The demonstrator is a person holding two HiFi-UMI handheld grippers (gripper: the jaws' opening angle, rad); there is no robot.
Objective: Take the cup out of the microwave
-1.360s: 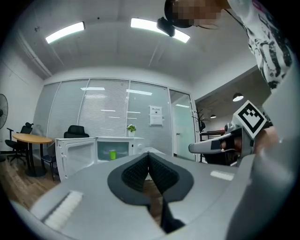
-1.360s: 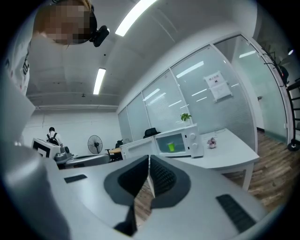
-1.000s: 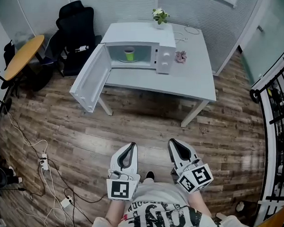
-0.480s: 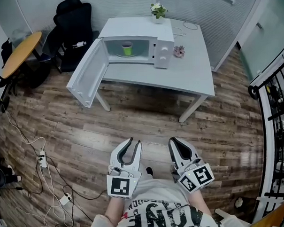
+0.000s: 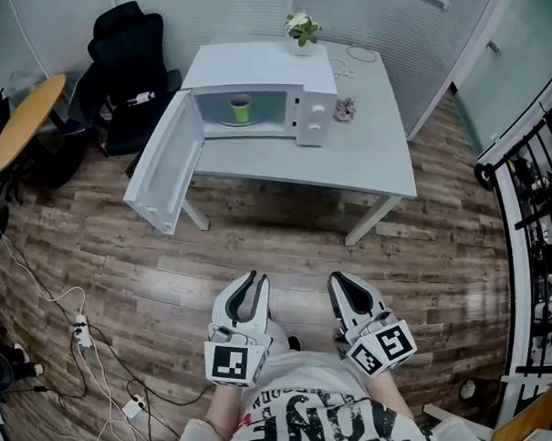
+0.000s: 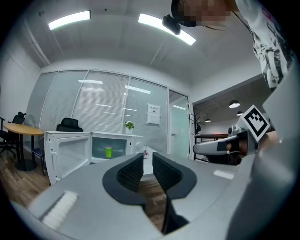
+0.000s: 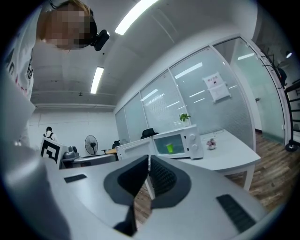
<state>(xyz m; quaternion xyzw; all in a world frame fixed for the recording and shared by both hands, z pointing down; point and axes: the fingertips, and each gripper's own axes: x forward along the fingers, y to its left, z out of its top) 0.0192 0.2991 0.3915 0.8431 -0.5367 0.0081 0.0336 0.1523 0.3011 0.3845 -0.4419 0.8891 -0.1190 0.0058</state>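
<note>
A green cup (image 5: 241, 108) stands upright inside the white microwave (image 5: 315, 113) on the grey table (image 5: 365, 156). The microwave's door (image 5: 164, 165) is swung wide open to the left. Both grippers hang close to the person's body, far from the table and pointing toward it. My left gripper (image 5: 258, 282) is open; its jaws have just been closing a little, with nothing between them. My right gripper (image 5: 339, 282) is shut and empty. The cup (image 6: 108, 152) shows small and distant beyond the left gripper (image 6: 147, 157). It also shows as the cup (image 7: 169, 148) above the right gripper (image 7: 149, 159).
A potted plant (image 5: 300, 29) and a small pink object (image 5: 346, 109) share the table. A black office chair (image 5: 123, 66) and a round wooden table (image 5: 25, 121) stand at the left. Cables and power strips (image 5: 80, 324) lie on the wood floor. A black rack (image 5: 531, 204) lines the right.
The left jaws went from shut to wide open, then narrowed partway. The right gripper stayed shut. The head view shifted slightly, so the table sits a little lower and further left.
</note>
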